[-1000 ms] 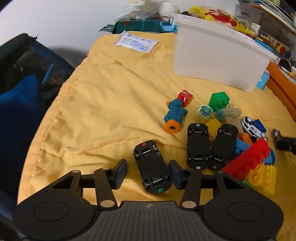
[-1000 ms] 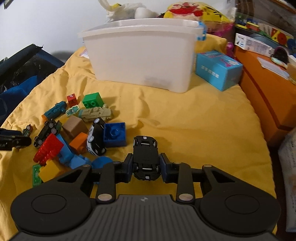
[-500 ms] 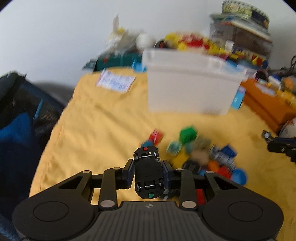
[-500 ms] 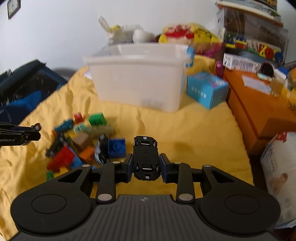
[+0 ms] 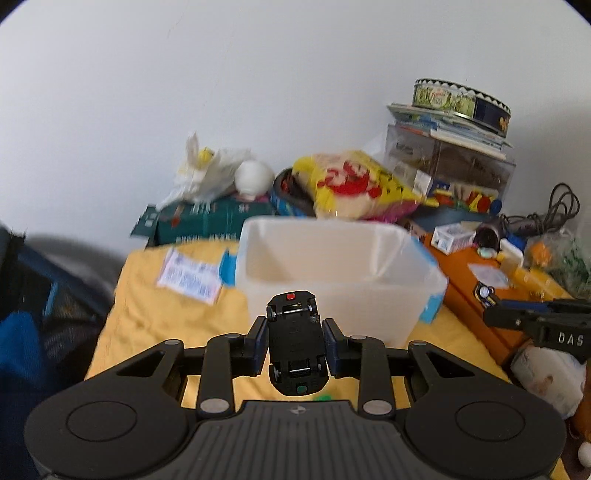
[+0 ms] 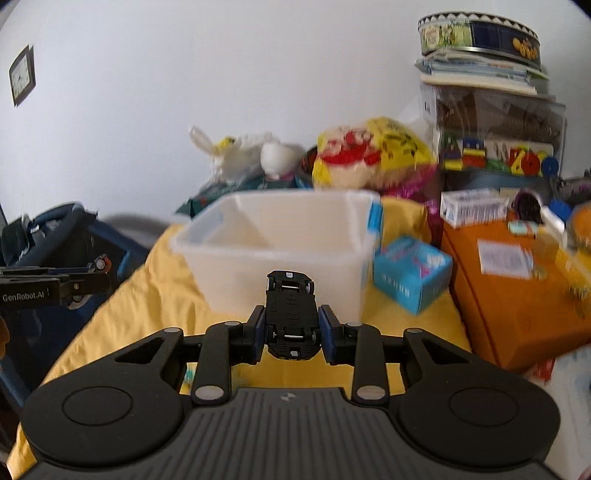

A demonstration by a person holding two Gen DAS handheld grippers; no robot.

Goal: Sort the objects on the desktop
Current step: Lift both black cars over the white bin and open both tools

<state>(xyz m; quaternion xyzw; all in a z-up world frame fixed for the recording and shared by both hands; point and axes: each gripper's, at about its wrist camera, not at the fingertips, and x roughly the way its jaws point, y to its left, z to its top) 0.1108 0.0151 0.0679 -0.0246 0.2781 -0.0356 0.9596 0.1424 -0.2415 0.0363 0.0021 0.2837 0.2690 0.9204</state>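
Two black toy cars were in view, one upside-down toy car in the left wrist view and another upside-down toy car in the right wrist view. There was one white plastic bin, one blue carton, one round biscuit tin, one wall clock and two grippers.

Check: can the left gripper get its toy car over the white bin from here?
Probably yes. The left gripper, shut on the black toy car, faces the open white bin with nothing in between.
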